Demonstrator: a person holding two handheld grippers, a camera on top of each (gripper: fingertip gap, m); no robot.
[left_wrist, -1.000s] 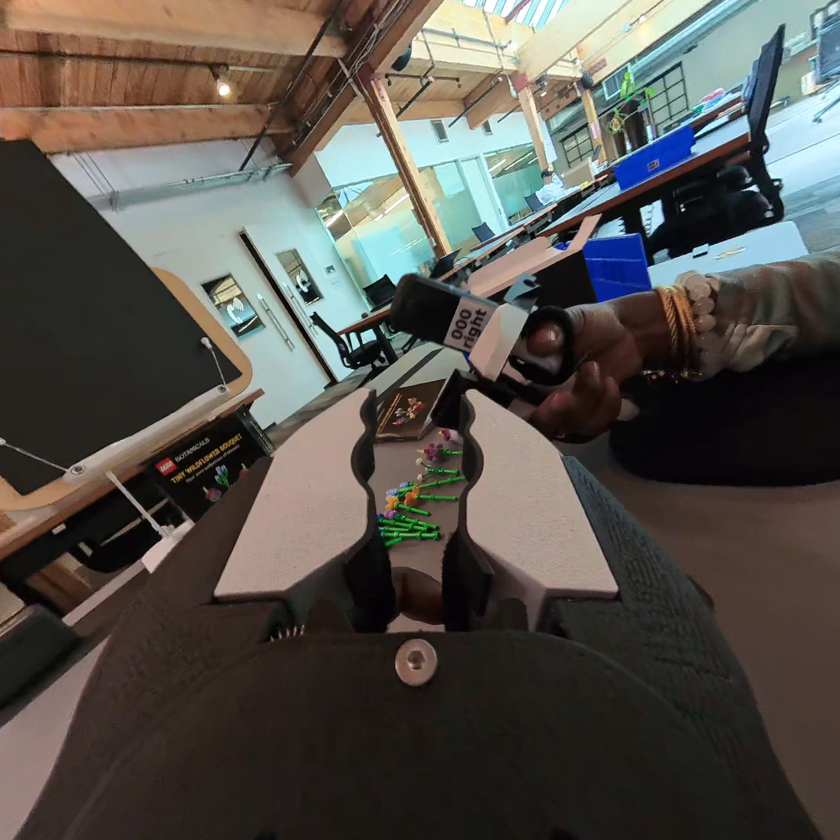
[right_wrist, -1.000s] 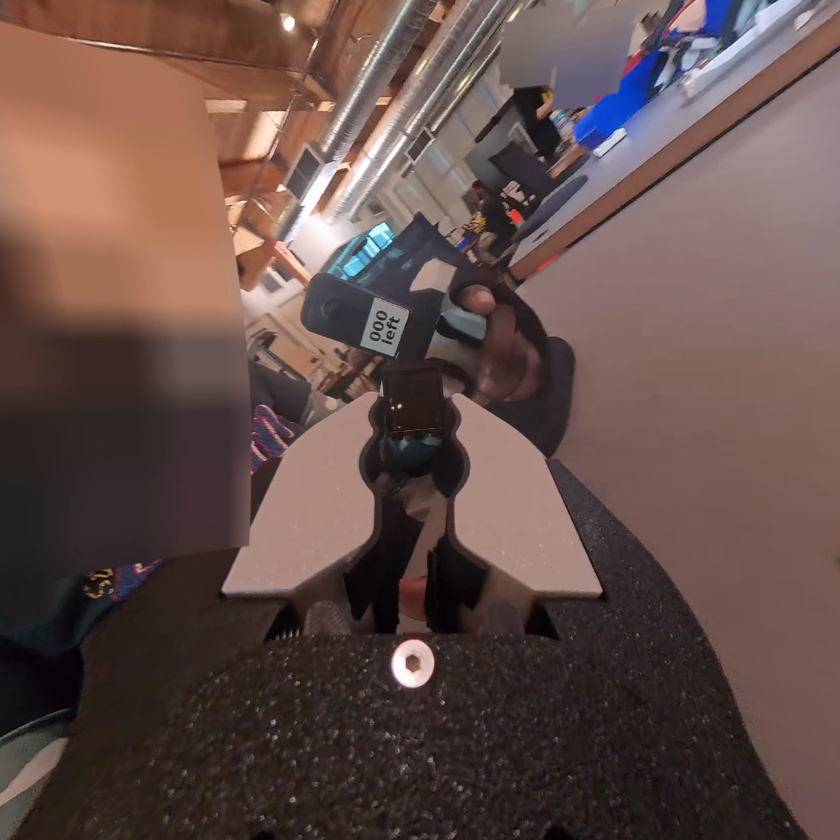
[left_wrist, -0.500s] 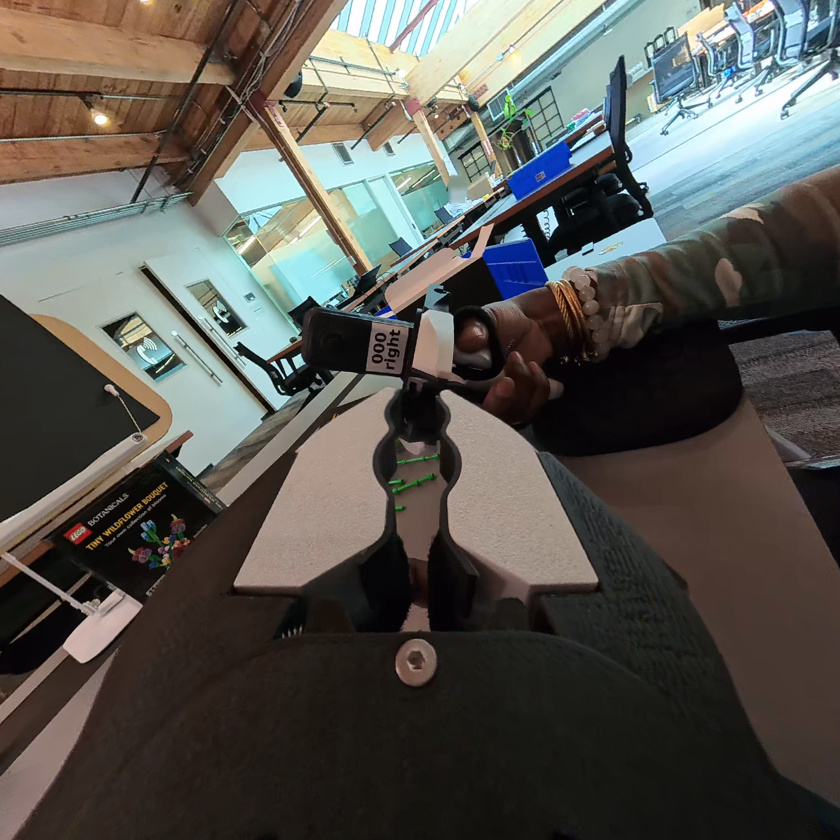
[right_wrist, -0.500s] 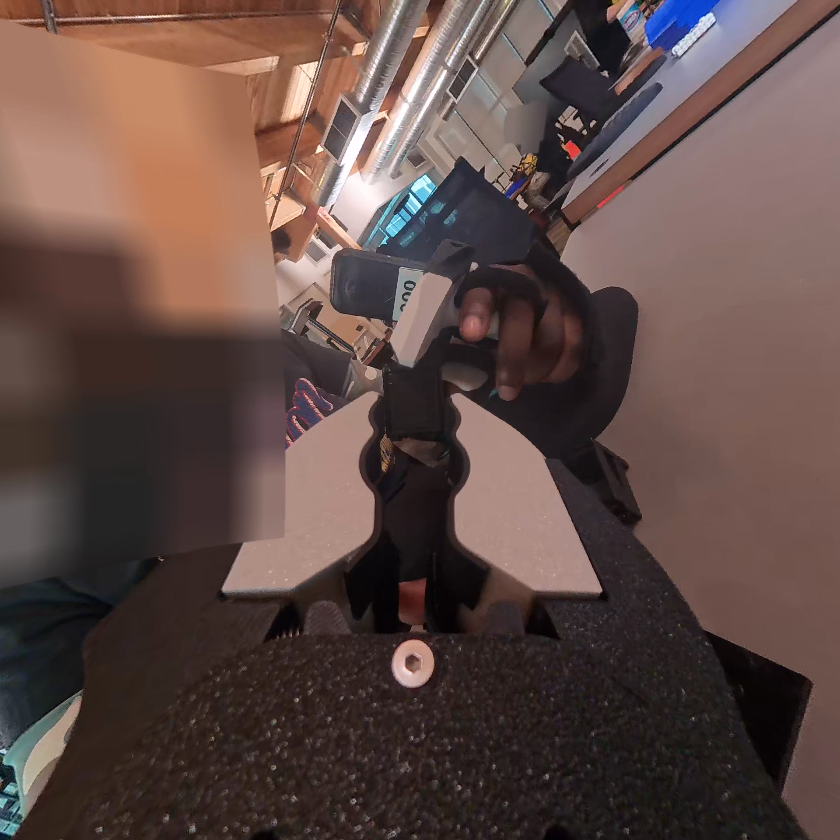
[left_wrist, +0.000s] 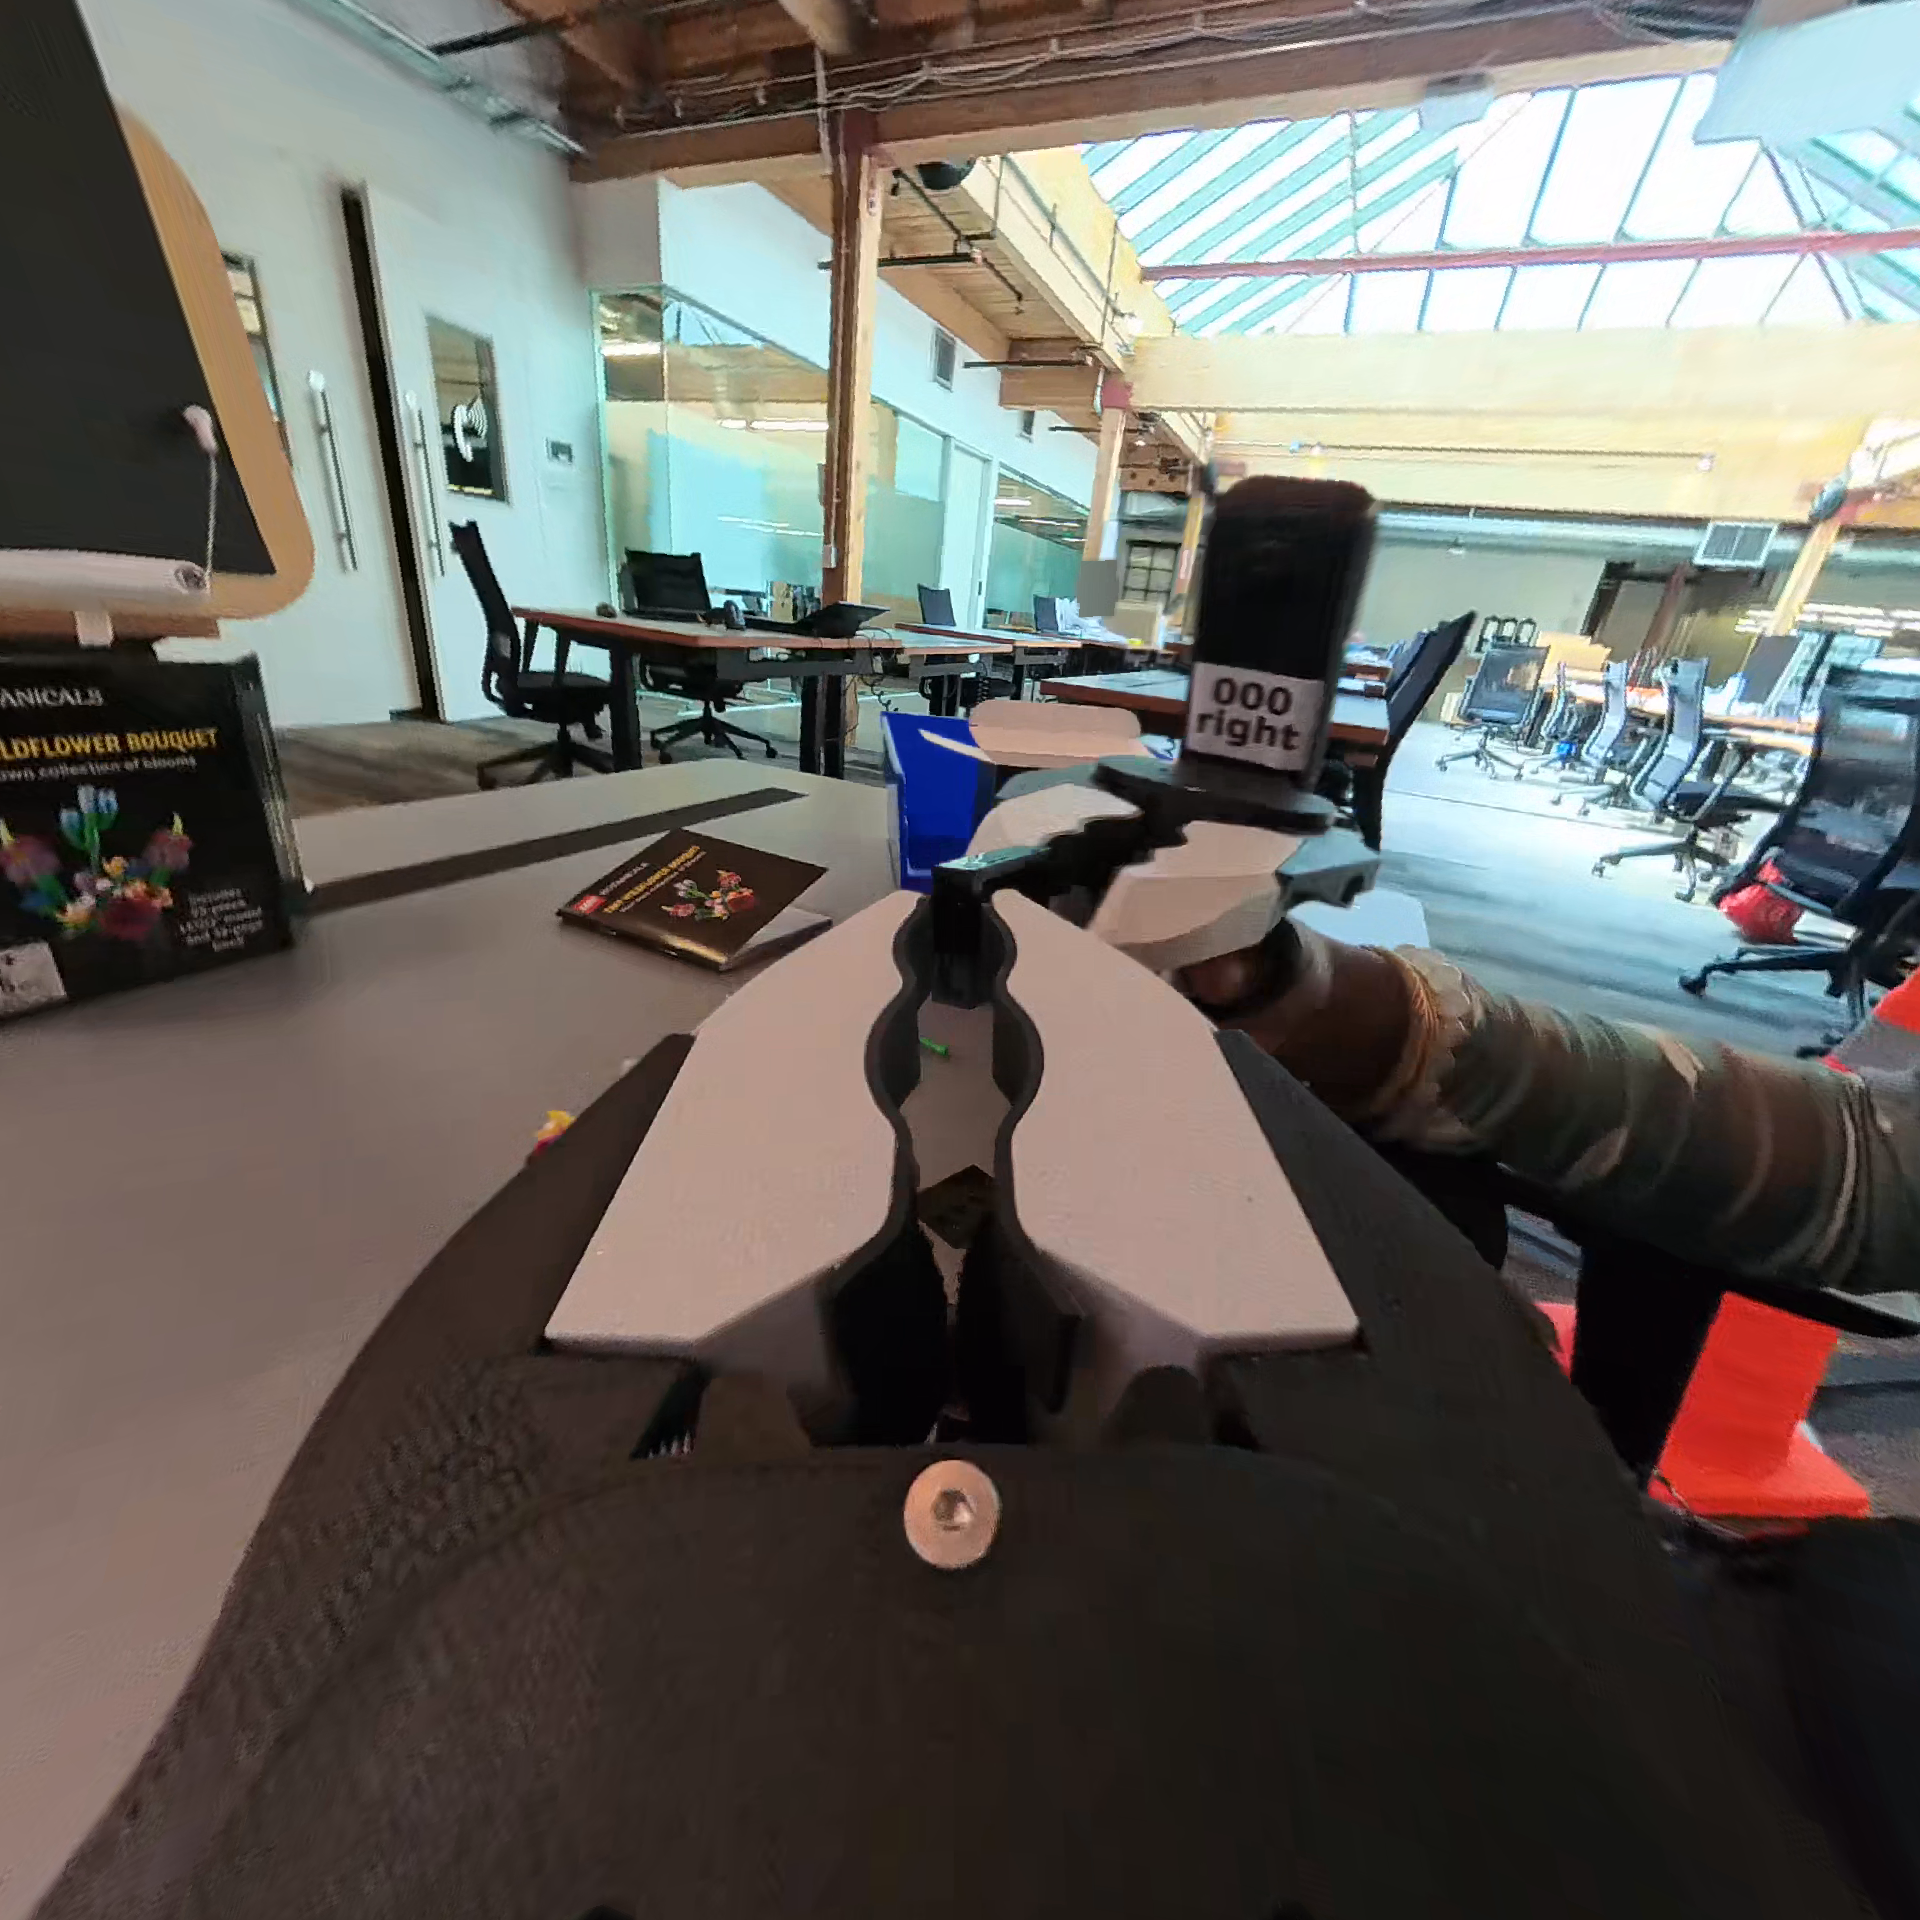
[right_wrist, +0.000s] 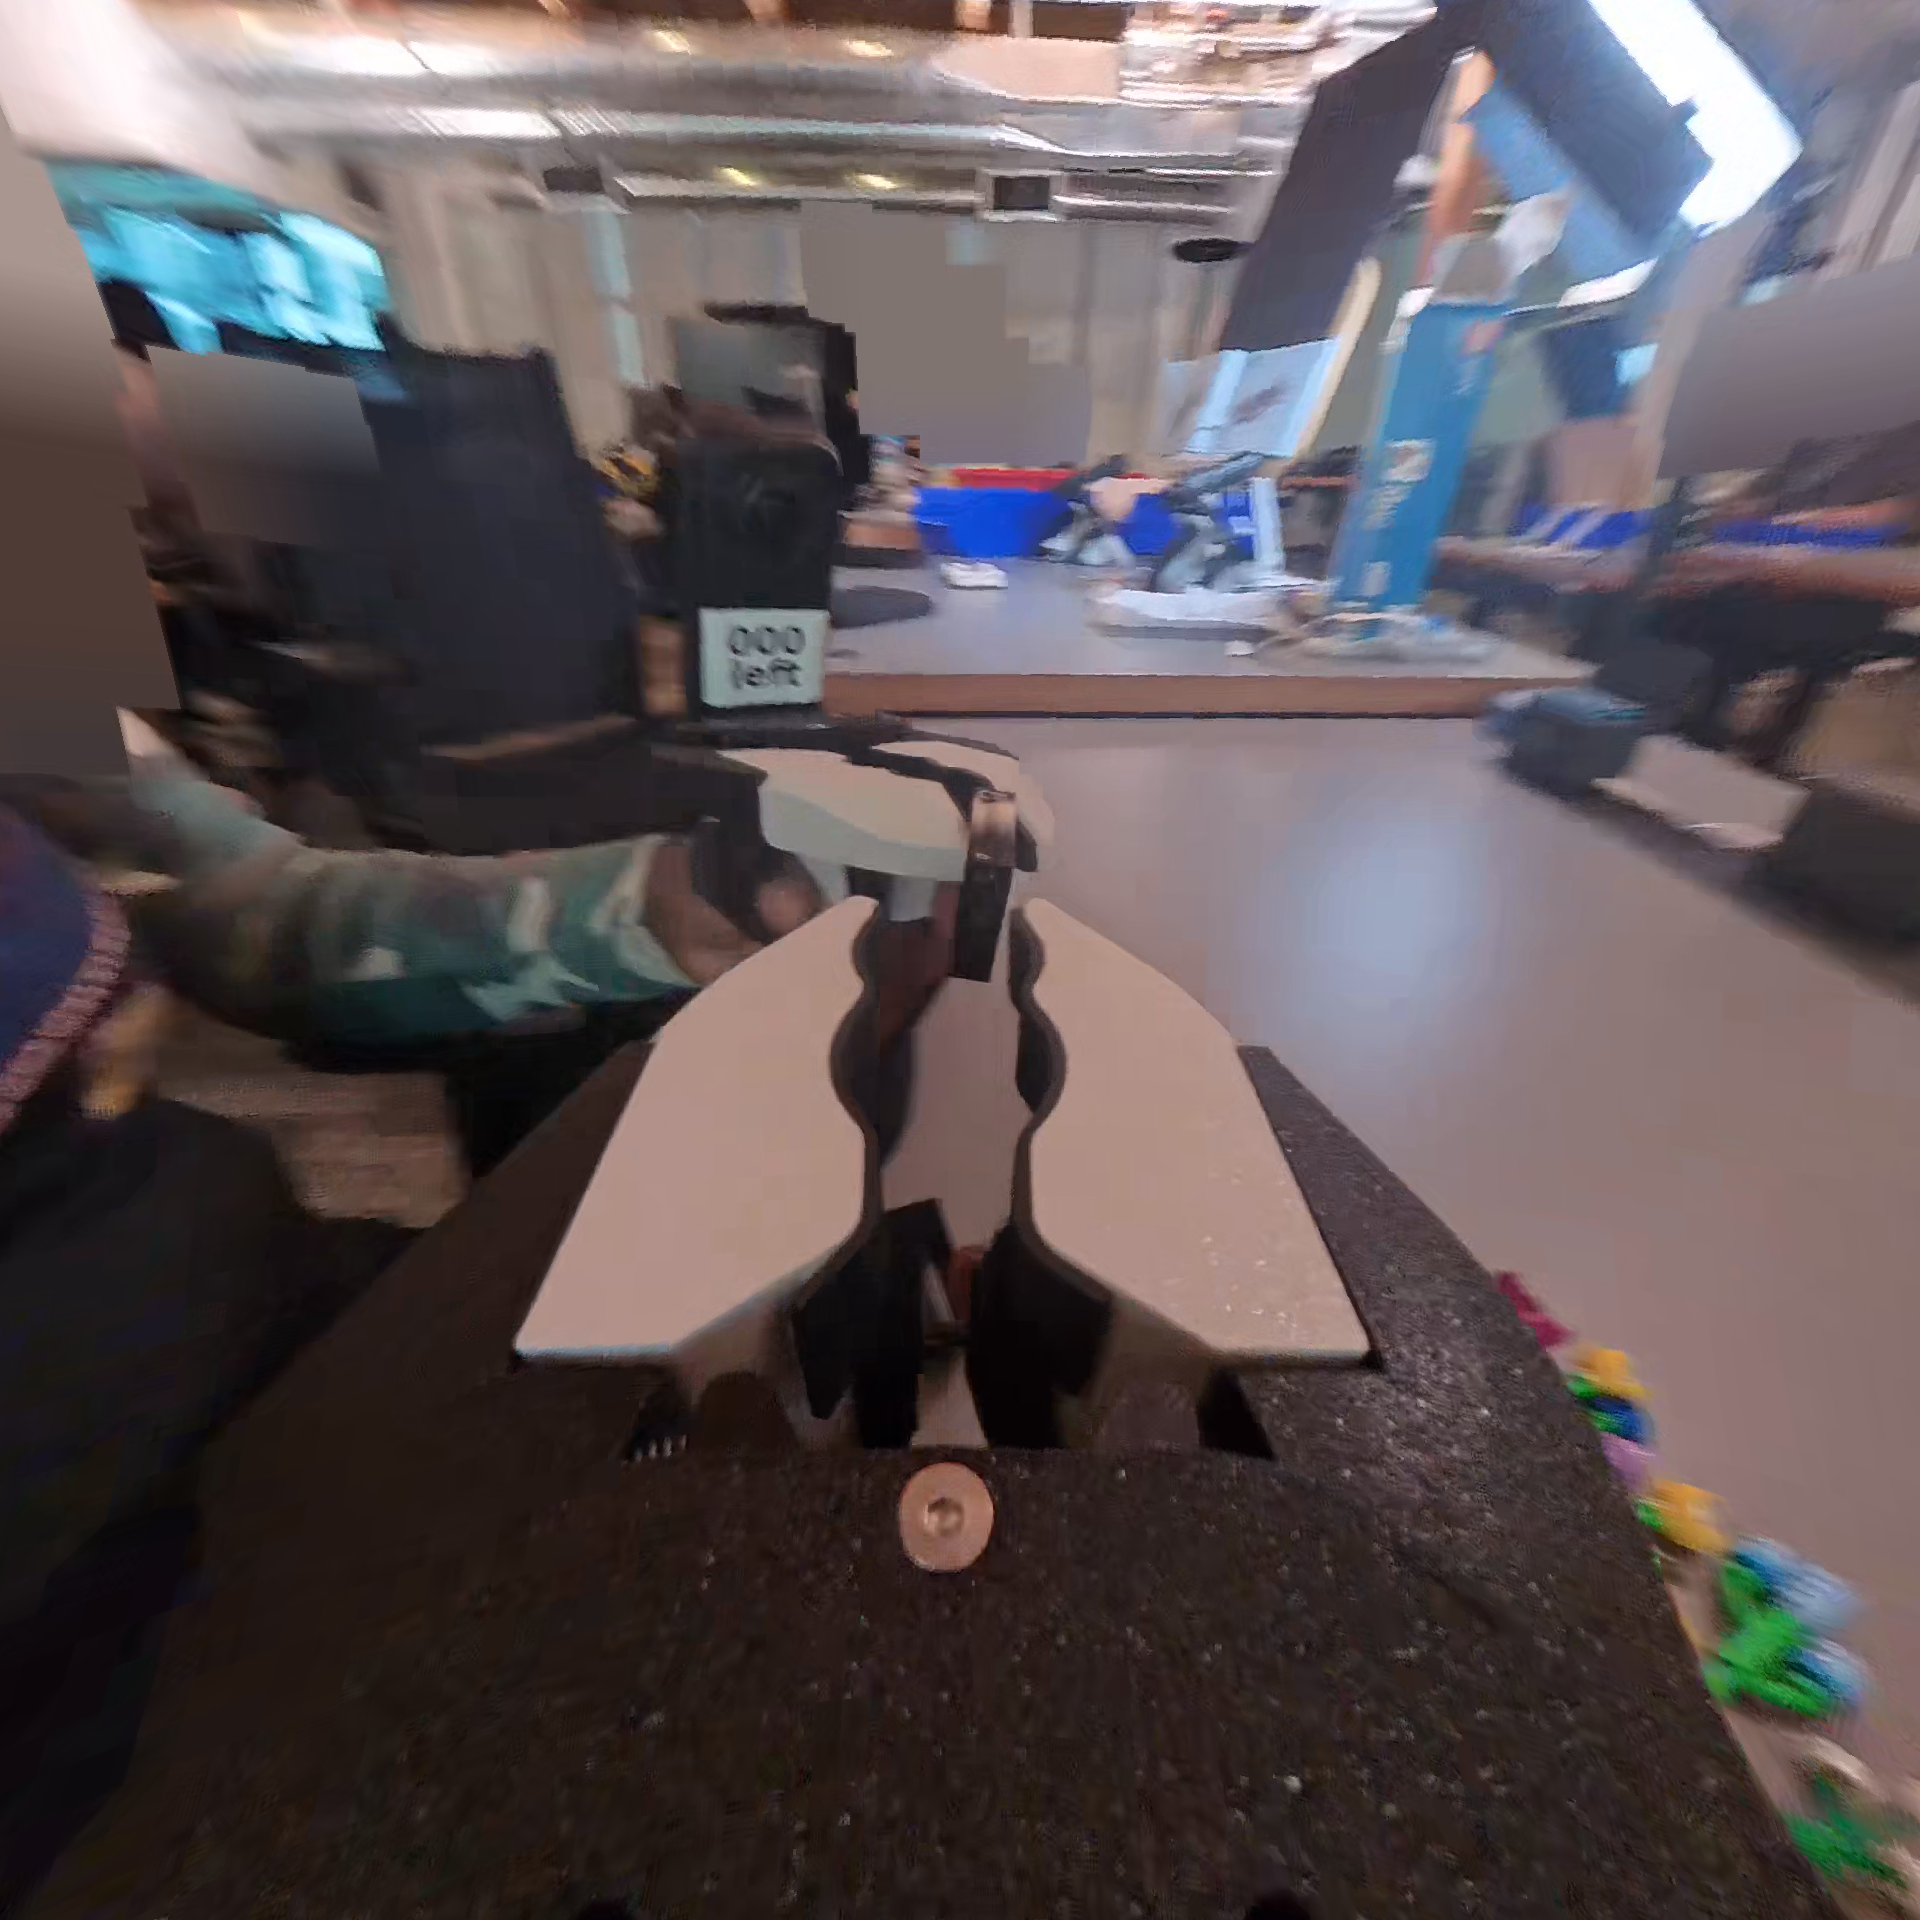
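The bench (left_wrist: 312, 1091) is a broad, smooth grey slab with a matte top. On its far left stands a black cardboard box (left_wrist: 135, 831) printed with flowers.

The left tool (left_wrist: 956, 920) and the right tool (right_wrist: 948, 914) face each other above the near edge, tip to tip. Both have pale, gritty, wavy-edged fingers on black textured bodies. Each is released, with a narrow gap between its jaws and nothing held. One black fingertip of the right tool sits at the mouth of the left. I cannot tell whether they touch. Since the tips are so close, I judge that a small twist of either wrist could knock the hard plastic tips together.

A thin glossy black booklet (left_wrist: 696, 899) lies flat farther off.

Small bright plastic pieces (right_wrist: 1766, 1621) – green stems and coloured blooms – lie scattered at the right. They look light, so a low sweep of either tool could scatter them off the bench.
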